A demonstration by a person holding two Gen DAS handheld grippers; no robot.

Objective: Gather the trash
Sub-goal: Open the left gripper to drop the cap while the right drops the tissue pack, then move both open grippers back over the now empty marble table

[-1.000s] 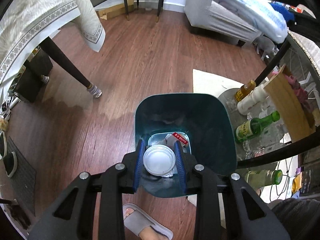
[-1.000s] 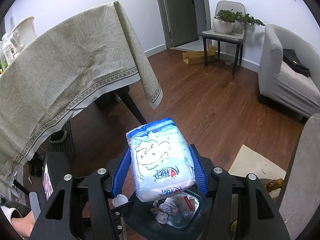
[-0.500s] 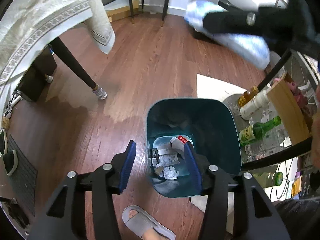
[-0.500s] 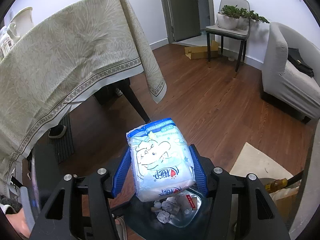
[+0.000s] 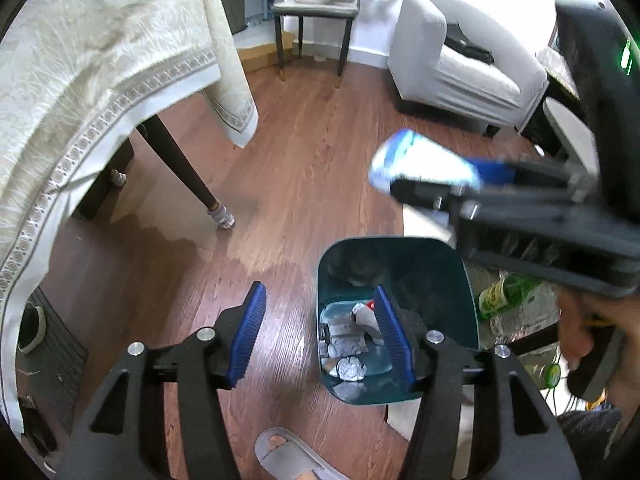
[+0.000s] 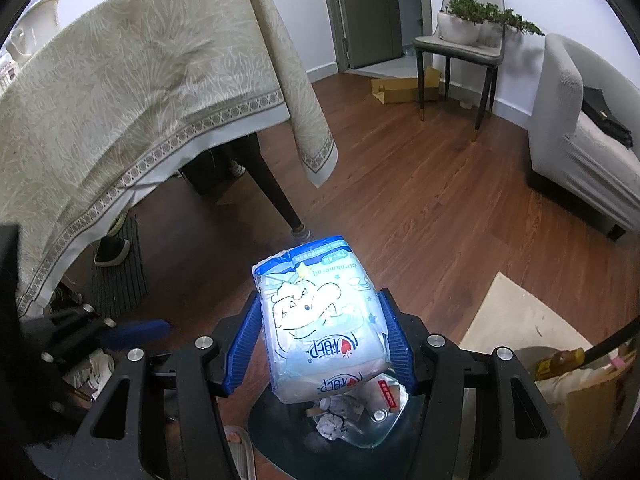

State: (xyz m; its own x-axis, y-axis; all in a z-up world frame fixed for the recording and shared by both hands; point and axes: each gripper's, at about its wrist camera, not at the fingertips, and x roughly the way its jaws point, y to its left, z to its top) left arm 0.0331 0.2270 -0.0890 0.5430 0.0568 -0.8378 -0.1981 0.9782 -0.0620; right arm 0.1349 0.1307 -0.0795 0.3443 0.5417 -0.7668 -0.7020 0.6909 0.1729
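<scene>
Below, a teal bin is seen standing on a wood floor, and every place here is given relative to it. Inside the bin, at the bottom, crumpled white paper balls, flat scraps and a small carton with a red patch are seen lying together.

The left gripper is held above the bin's left rim with its blue pads spread wide and nothing between them; one pad is seen over the bin's inside, the other over the floor to the left of the bin.

The right gripper is held above the bin, its pads pressed against both sides of a soft blue-and-white tissue pack printed with a cartoon figure. The pack is seen directly over the bin's opening, apart from the trash below.

Left of the bin, a table draped in a pale patterned cloth is seen. Beyond the bin, a chair bearing a potted plant and a grey sofa are seen. Right of the bin, bottles are stored on a low shelf. A grey slipper is seen just in front of the bin.
</scene>
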